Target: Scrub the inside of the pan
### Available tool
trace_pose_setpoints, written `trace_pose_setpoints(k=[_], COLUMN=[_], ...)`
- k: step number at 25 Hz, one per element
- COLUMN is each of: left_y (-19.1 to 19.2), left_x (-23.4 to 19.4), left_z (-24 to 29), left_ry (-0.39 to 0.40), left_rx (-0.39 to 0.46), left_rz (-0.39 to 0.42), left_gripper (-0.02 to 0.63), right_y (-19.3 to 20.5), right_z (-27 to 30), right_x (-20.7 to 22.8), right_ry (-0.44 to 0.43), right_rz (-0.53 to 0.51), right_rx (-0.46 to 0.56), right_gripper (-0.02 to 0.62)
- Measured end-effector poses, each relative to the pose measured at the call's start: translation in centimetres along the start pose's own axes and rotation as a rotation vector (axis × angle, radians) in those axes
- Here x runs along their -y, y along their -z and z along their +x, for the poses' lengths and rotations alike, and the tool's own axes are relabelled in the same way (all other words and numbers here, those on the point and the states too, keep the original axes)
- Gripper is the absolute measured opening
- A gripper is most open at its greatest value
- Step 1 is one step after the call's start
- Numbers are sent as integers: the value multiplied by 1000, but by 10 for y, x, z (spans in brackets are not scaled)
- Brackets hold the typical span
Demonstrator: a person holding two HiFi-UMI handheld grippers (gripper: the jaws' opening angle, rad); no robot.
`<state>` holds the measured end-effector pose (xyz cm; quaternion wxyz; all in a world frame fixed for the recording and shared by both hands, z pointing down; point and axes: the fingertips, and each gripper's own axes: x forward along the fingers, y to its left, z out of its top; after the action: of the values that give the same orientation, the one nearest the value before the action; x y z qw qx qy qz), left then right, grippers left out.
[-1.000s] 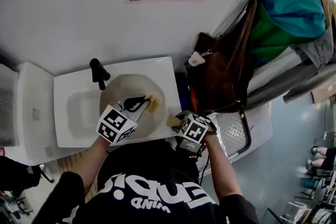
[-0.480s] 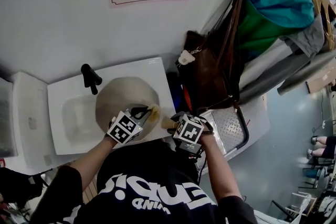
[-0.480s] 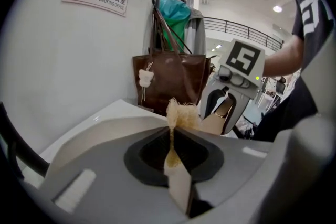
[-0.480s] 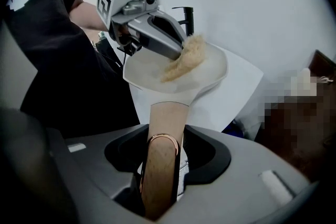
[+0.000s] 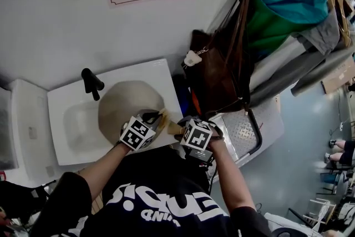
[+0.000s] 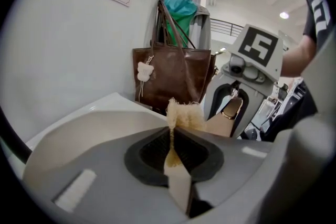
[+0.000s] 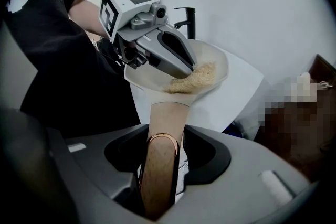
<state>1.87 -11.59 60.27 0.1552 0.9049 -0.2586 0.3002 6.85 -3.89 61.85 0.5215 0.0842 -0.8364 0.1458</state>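
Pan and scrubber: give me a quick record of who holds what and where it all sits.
pan: cream, over the white sink, beside the black faucet
pan handle: wooden, clamped in right gripper
scrub pad: tan, fibrous, clamped in left gripper
pad position: inside the pan, near the handle end
pan touching sink: cannot tell

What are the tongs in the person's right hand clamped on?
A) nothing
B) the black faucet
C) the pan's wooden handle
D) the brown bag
C: the right gripper view shows the right tongs closed around the pan's wooden handle.
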Motion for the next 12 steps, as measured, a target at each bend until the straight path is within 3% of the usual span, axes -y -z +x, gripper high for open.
trace_pose_setpoints(k=[12], left_y=[-15], left_x=[-21], left_z=[12], left_ry=[-10], left_rx=[-35], left_rz=[50], left_gripper=[21], right_y=[2], right_z=[0], right_x=[0], right_ry=[-8], right_rz=[-8], right_rx=[-10], right_gripper=[198])
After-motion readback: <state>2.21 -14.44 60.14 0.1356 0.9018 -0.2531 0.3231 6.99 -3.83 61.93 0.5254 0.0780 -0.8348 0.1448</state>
